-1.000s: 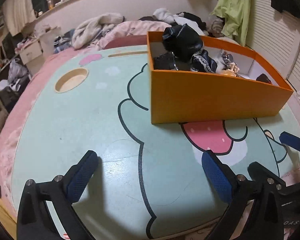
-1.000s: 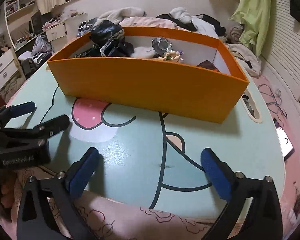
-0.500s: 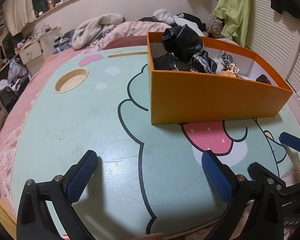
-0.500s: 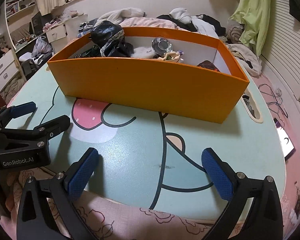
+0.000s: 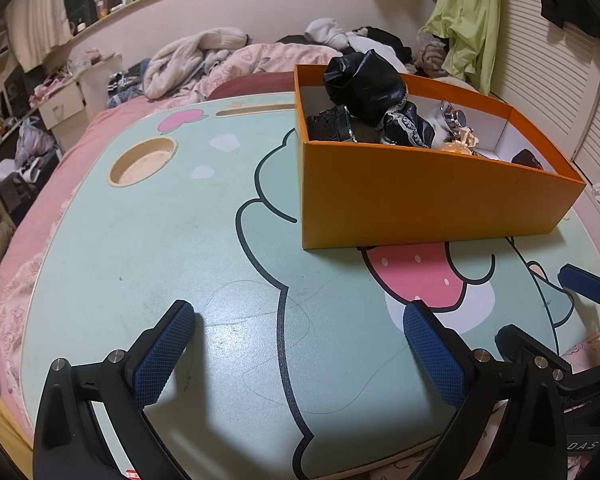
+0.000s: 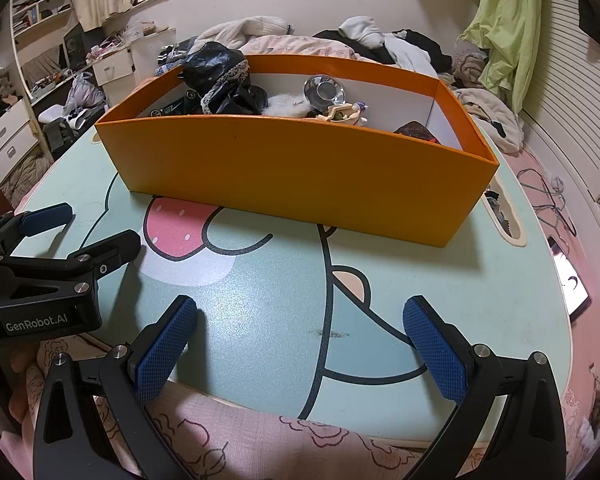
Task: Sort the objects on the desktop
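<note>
hovering low over the near edge of the worktop point(image 5: 148, 240), the left tongs point(image 5: 296, 344) are spread wide and hold nothing; further right, the orange box point(image 6: 300, 172) already holds the black pouch point(image 6: 216, 68) and other bits, and the right tongs point(image 6: 300, 344) gape empty too; sorting looks done, so the next move is likely just backing away

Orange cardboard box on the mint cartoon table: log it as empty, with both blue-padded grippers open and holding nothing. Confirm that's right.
Not quite: the orange cardboard box is not empty. The right wrist view shows a crumpled black bag with lace trim, a shiny round metal piece and other small items inside. The rest stands: it sits on the mint cartoon table, and the left gripper and right gripper are open, holding nothing.
</note>
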A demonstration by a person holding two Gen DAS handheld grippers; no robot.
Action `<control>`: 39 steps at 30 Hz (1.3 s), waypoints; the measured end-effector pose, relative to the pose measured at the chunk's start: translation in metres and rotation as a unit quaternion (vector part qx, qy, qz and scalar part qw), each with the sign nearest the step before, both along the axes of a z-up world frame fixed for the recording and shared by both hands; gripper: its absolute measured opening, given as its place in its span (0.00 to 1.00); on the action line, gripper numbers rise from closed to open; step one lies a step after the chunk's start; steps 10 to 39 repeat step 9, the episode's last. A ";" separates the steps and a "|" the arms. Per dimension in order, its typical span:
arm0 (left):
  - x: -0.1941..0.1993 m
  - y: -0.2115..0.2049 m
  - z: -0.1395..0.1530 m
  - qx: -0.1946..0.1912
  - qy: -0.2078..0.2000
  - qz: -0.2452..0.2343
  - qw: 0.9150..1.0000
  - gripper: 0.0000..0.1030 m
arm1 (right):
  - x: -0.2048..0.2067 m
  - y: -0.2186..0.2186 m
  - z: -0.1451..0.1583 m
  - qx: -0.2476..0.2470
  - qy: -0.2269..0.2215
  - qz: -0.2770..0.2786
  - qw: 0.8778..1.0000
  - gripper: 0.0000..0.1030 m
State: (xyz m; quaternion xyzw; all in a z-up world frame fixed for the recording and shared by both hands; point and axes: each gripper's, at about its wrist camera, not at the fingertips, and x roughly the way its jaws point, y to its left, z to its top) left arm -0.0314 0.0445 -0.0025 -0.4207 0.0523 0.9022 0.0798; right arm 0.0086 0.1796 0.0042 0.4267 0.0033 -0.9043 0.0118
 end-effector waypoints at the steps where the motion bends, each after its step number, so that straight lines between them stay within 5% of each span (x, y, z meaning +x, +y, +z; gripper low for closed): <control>1: 0.000 0.000 0.000 0.000 0.000 0.000 1.000 1.00 | 0.000 0.000 0.000 0.000 0.000 0.000 1.000 0.99; 39: 0.001 0.000 0.001 0.000 0.001 0.000 1.000 1.00 | 0.000 -0.001 0.001 0.000 0.000 0.000 1.000 0.99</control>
